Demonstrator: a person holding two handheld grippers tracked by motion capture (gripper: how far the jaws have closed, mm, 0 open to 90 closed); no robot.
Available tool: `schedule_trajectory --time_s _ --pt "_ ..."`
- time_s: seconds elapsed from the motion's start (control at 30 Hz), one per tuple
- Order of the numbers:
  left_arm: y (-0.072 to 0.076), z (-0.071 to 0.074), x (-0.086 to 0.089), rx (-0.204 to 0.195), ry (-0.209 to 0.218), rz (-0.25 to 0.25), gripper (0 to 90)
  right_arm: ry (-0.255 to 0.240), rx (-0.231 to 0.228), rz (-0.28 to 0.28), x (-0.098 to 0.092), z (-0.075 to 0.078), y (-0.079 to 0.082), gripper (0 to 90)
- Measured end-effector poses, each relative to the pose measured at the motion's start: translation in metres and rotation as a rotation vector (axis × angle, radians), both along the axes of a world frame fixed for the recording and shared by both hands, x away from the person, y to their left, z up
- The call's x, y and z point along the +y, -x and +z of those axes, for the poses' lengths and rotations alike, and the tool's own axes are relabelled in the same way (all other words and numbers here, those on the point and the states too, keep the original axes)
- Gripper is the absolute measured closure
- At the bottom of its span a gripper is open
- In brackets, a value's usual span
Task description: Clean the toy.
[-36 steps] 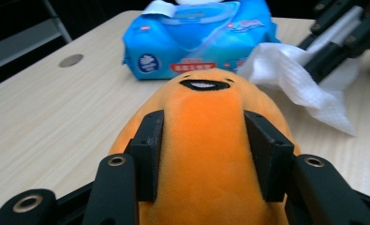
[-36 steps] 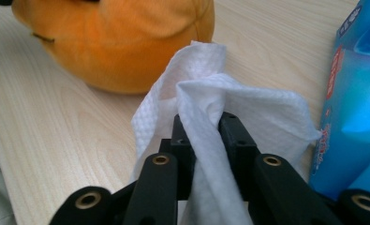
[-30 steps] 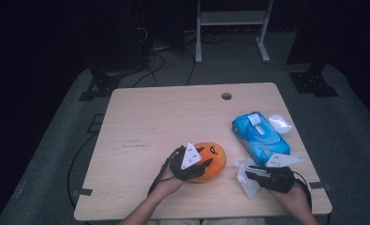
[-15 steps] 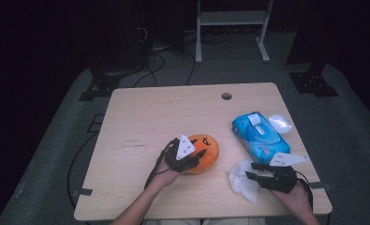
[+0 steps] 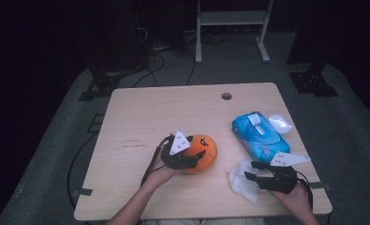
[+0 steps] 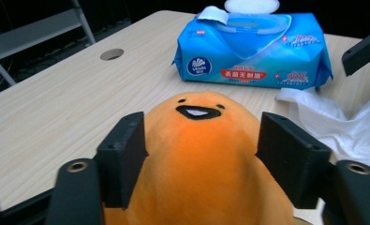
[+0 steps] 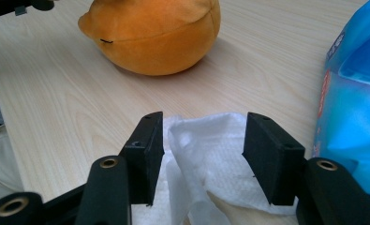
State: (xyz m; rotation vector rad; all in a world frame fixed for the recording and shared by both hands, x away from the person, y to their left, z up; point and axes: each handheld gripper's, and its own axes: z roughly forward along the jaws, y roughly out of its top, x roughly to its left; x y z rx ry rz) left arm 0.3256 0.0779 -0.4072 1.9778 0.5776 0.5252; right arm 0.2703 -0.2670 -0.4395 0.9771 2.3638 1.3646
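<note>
While crumpled, the wipe (image 7: 215, 154) looks quilted.

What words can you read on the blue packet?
"Vinda": small word under the round white logo on the blue wet wipes pack.
Red band of white Chinese characters on the pack's front: too blurred to read.
Small print at the pack's right end: too small to read.
Nothing else carries words.
</note>
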Motion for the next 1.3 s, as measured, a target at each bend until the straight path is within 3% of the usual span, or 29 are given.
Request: schedule_trajectory --time_s 0.5,1.3 --pt "0.01 0.007 0.035 0.027 0.047 0.035 23.3 0.009 0.01 -0.007 0.002 -0.001 -0.002 42.4" --pt "0.028 -0.001 0.084 0.054 0.048 0.113 19.0 0.002 0.02 -0.015 0.0 -0.001 -0.003 38.1"
